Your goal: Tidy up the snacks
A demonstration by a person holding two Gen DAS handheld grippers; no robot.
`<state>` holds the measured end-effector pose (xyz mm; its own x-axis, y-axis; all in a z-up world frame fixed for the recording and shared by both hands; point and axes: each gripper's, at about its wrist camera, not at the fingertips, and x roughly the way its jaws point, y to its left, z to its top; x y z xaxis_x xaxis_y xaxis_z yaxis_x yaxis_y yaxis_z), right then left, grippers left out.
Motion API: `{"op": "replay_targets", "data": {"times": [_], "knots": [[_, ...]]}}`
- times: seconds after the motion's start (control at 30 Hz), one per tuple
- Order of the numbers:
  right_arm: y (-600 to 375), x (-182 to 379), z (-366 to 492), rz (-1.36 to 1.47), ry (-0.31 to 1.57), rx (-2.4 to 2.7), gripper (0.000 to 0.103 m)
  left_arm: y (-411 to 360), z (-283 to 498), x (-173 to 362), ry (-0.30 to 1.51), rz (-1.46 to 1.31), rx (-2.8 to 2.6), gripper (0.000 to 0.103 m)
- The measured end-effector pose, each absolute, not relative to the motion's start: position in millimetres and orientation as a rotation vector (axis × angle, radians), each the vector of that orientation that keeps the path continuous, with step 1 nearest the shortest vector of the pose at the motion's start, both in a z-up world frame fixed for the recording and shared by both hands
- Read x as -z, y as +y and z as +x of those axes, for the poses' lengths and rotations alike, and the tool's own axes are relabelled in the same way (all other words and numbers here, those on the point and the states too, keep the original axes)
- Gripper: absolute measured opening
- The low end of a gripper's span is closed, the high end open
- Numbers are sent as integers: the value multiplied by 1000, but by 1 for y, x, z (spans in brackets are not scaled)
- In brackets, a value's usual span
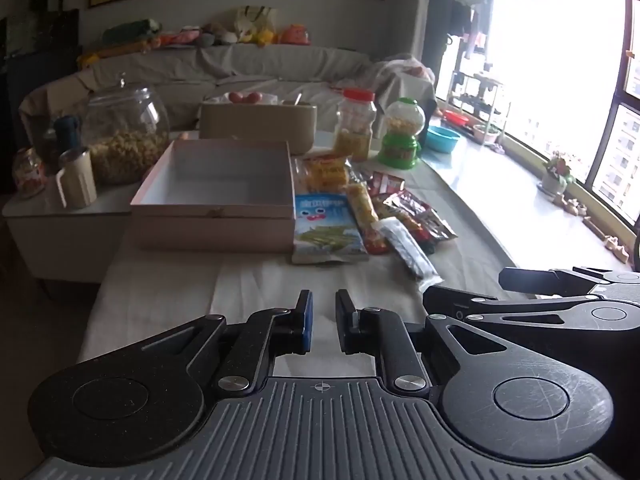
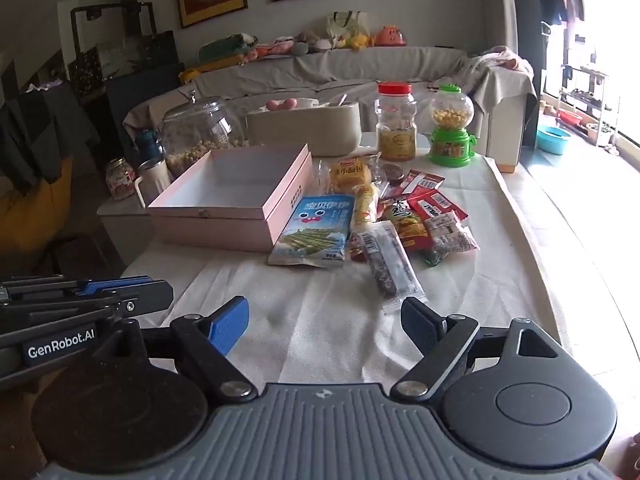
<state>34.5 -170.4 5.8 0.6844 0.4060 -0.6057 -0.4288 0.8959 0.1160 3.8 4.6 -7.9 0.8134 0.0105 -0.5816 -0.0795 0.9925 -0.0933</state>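
An open, empty pink box (image 1: 212, 208) (image 2: 224, 212) stands on the white-clothed table (image 2: 320, 320). Right of it lie a blue snack bag (image 1: 326, 228) (image 2: 316, 228), a yellow bread packet (image 2: 350, 172), a long clear bar packet (image 1: 408, 248) (image 2: 386, 264) and a heap of red and brown packets (image 1: 412, 208) (image 2: 424, 220). My left gripper (image 1: 324, 300) is shut with nothing in it, low over the cloth in front of the box and bag. My right gripper (image 2: 324, 308) stands open and empty, its right finger close to the near end of the bar packet.
Behind the box are a beige container (image 1: 260, 124), a red-lidded jar (image 2: 396, 124), a green candy dispenser (image 2: 452, 128) and a big glass jar (image 1: 124, 136). A cup and small jars sit at the left. A covered sofa runs along the back; windows on the right.
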Motion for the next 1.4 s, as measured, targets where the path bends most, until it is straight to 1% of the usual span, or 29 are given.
{"op": "replay_targets", "data": {"times": [0.73, 1.4], "knots": [[-168, -1, 40, -46, 705, -470, 84, 7, 11, 13, 680, -138, -42, 17], [-165, -2, 41, -50, 714, -472, 84, 6, 10, 14, 679, -139, -32, 17]]}}
